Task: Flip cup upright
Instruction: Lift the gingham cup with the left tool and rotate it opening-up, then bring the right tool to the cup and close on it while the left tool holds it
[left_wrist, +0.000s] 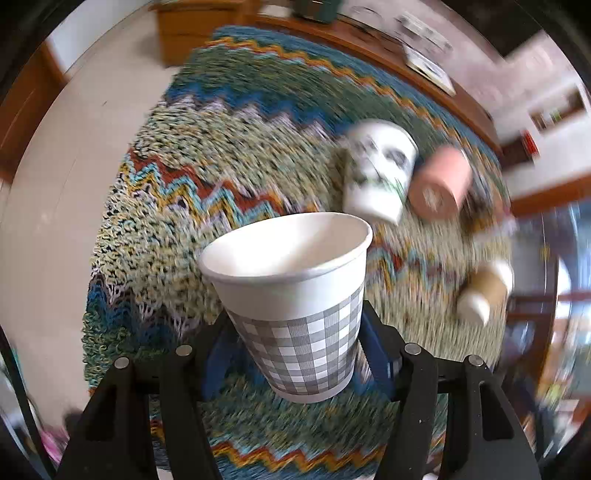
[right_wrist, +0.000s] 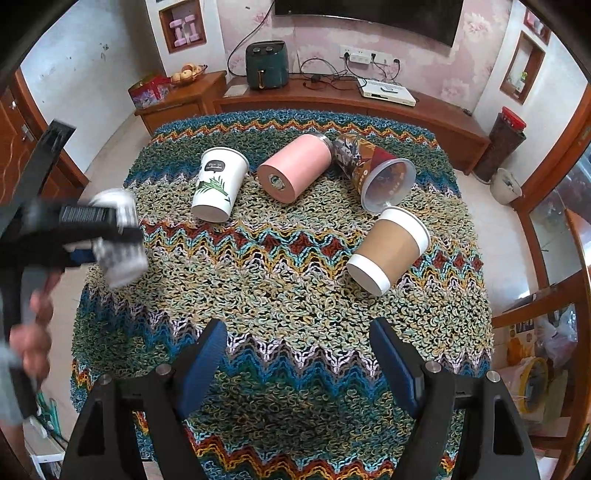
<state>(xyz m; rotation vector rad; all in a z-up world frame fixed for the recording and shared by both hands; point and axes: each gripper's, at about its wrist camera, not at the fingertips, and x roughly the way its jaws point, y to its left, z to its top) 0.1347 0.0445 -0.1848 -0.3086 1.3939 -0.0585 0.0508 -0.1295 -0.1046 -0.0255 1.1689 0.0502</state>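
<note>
The left hand-held gripper (left_wrist: 301, 354) clamps the checked cup (left_wrist: 295, 295), mouth nearly up; level it before setting it on the tabletop (right_wrist: 280, 288). The right hand-held gripper (right_wrist: 297, 354) gapes empty.

Checked cup (left_wrist: 295, 317): matt paper, smooth white interior. Table cover (right_wrist: 280, 280): rough looped yarn, knitted in zigzag bands. Pink canister (right_wrist: 291, 170): smooth, matt. Brown cup (right_wrist: 388, 247): matt paper sleeve. Clear cup (right_wrist: 384, 177): glossy plastic. Cabinet (right_wrist: 369, 107): polished wood. Gripper pads (right_wrist: 205, 365): matt blue
</note>
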